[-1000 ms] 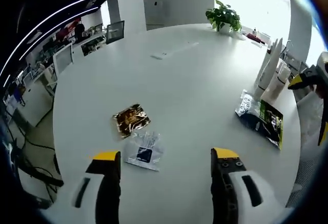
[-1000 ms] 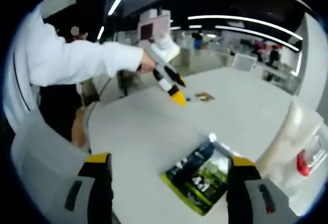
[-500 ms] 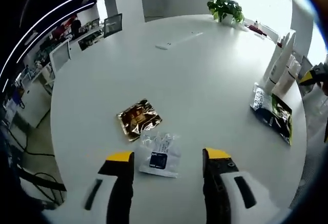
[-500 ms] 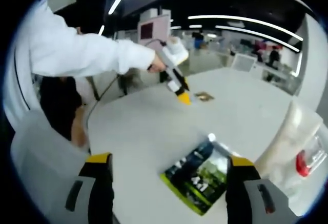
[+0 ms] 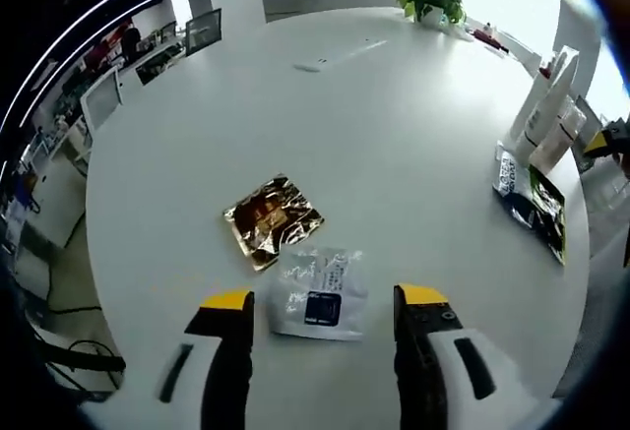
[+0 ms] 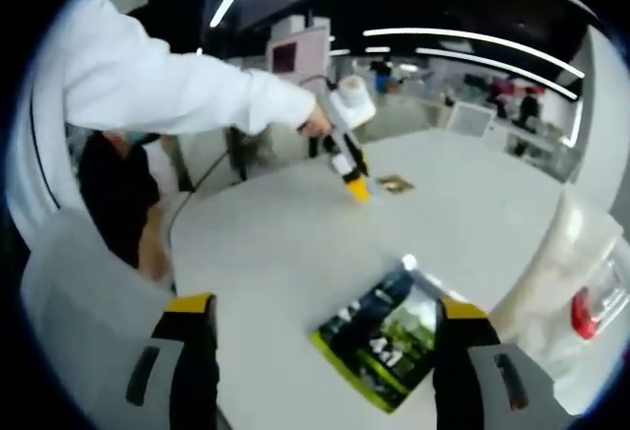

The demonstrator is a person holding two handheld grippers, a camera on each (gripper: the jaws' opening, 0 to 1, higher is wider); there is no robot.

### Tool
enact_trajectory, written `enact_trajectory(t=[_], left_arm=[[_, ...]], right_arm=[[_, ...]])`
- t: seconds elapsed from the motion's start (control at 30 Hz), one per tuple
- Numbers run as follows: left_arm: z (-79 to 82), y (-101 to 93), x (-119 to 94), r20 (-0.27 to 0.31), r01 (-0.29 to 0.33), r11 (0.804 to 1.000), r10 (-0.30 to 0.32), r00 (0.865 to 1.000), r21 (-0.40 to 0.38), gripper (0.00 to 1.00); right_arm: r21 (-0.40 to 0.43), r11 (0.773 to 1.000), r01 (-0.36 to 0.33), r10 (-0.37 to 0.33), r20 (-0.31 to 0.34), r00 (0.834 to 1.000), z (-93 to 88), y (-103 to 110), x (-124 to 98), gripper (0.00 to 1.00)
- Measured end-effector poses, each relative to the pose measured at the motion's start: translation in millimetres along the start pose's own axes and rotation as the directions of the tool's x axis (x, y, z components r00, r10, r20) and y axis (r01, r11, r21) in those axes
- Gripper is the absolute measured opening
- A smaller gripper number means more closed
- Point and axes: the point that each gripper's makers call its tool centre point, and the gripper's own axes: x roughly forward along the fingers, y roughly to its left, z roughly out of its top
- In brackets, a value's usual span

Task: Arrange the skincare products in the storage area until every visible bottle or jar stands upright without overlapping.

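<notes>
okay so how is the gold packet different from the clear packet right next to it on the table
The gold packet is shiny, crinkled foil in gold and brown; the clear packet is see-through with a dark square label. The gold packet lies farther from the left gripper; the clear packet lies between its open jaws. Both lie flat on the white table.

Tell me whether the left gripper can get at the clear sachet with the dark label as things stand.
Probably yes. The left gripper is open, and the clear sachet lies flat on the white table right between its yellow tips. The gold sachet sits beyond it, apart, so nothing blocks the way.
</notes>
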Motion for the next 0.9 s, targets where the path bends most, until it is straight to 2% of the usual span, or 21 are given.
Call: enact_trajectory(t=[0.13,0.3,0.47,0.67,0.9], left_arm=[[1.6,0.7,1.7,-0.013,0.016,1.000,-0.016,1.000,0.002,0.58],[2.2,-2.5,4.5,-0.064,0.041,0.997,-0.037,0.997,0.065,0.58],[3.5,-2.4,7.0,-0.088,0.052,0.994,-0.044,0.995,0.092,0.56],[2.8,-5.5,7.9,-0.122,0.089,0.991,-0.076,0.990,0.099,0.53],[0.5,-7.8,5.5,-0.156,0.098,0.988,-0.080,0.985,0.115,0.49]], right_arm=[[0.003,1.000,0.000,0.000,-0.004,1.000,-1.0,-0.2,-0.3,0.88],[0.004,1.000,-0.001,0.001,-0.012,1.000,-3.6,-0.5,0.2,0.88],[0.008,1.000,0.003,-0.003,-0.016,1.000,-4.8,-1.9,-0.2,0.88],[0.006,1.000,0.001,-0.001,-0.020,1.000,-5.8,-1.2,-0.1,0.88],[0.007,1.000,0.006,-0.006,-0.017,1.000,-5.3,-2.6,-0.6,0.88]])
